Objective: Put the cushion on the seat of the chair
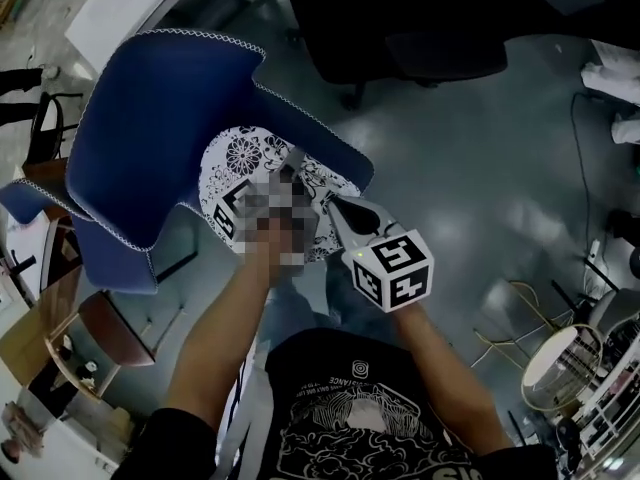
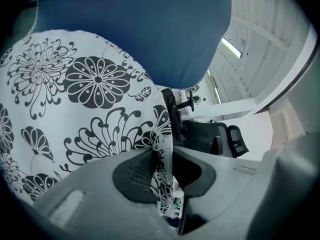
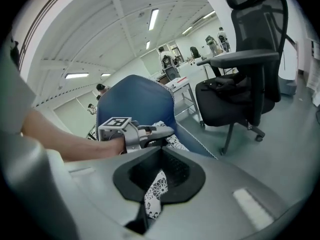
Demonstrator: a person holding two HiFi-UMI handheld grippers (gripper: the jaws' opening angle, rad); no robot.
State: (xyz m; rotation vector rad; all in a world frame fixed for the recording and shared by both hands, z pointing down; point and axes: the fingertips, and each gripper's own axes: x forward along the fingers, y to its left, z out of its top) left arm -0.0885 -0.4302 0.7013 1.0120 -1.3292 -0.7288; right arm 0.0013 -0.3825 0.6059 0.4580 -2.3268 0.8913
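Observation:
A white cushion (image 1: 235, 163) with a black flower print lies on the seat of the blue chair (image 1: 150, 118), up against its back. My left gripper (image 1: 293, 160), mostly under a mosaic patch in the head view, is at the cushion's near edge. In the left gripper view its jaws (image 2: 162, 156) stand apart, the cushion (image 2: 75, 94) edge hanging between them with a gap on the right side. My right gripper (image 1: 335, 206) holds the same edge further right. Its jaws (image 3: 160, 151) are shut on a fold of the cushion (image 3: 155, 194).
A black office chair (image 1: 400, 28) stands on the grey floor behind the blue chair, and shows too in the right gripper view (image 3: 245, 79). Wooden furniture (image 1: 50, 298) is at the left. A round wire basket (image 1: 560, 368) and cables (image 1: 580, 148) are at the right.

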